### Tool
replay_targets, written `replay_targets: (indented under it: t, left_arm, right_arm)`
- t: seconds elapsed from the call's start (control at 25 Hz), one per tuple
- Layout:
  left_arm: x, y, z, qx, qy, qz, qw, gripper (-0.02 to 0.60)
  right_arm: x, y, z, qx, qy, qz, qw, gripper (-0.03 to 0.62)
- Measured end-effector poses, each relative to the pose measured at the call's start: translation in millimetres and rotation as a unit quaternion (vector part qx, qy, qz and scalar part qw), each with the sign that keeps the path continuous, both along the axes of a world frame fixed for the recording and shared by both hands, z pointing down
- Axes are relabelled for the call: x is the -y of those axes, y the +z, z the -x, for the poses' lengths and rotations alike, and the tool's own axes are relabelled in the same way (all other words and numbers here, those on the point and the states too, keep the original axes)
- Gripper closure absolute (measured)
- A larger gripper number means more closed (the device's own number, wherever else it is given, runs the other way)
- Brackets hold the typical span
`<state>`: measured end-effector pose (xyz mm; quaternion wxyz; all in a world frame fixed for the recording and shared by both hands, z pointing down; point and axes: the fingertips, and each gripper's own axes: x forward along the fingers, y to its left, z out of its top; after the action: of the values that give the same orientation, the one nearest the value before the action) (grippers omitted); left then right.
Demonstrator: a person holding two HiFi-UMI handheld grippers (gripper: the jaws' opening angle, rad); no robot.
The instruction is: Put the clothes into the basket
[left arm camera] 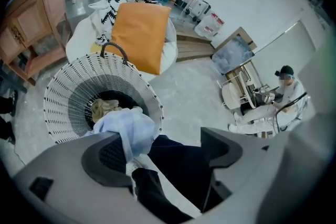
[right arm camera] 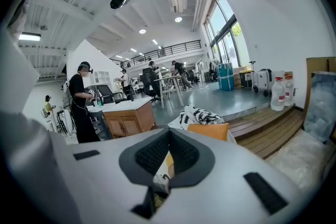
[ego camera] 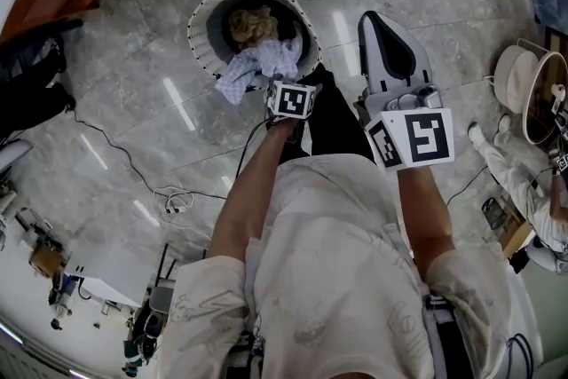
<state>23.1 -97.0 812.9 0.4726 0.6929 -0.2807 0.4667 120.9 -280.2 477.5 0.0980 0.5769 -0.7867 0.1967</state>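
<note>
The left tongs (left arm camera: 168, 152) stand released, with the pale blue garment (left arm camera: 128, 126) draped just ahead over the rim of the basket (left arm camera: 58, 92), brushing their left jaw. The right tongs (right arm camera: 168, 136) are clenched on nothing.

No word, number or brand can be read anywhere. The left gripper's marker cube (ego camera: 293, 99), just below the basket (ego camera: 197, 40), and the right gripper's marker cube (ego camera: 424, 138), farther off to the basket's lower right, bear only black-and-white square patterns, not letters or digits. The white jugs (left arm camera: 211, 23), well up and to the right of the basket in the left gripper view, carry red labels whose print is too small to make out.
</note>
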Motion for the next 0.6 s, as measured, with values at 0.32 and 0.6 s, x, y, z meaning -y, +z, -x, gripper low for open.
replay_targets:
  t: [0.32,0.6]
  left_arm:
    - [8.8,-2.5,-7.2,0.057,0.132,-0.067,0.9873,0.163]
    - [11.9,-9.0,-9.0,0.102,0.255,-0.129,0.9527,0.164]
  right_arm:
    - [2.5,5.1,-11.2,0.002,0.012,0.004,1.0,0.606]
    - [5.9,9.1,-10.0,0.006,0.012,0.006,1.0,0.606]
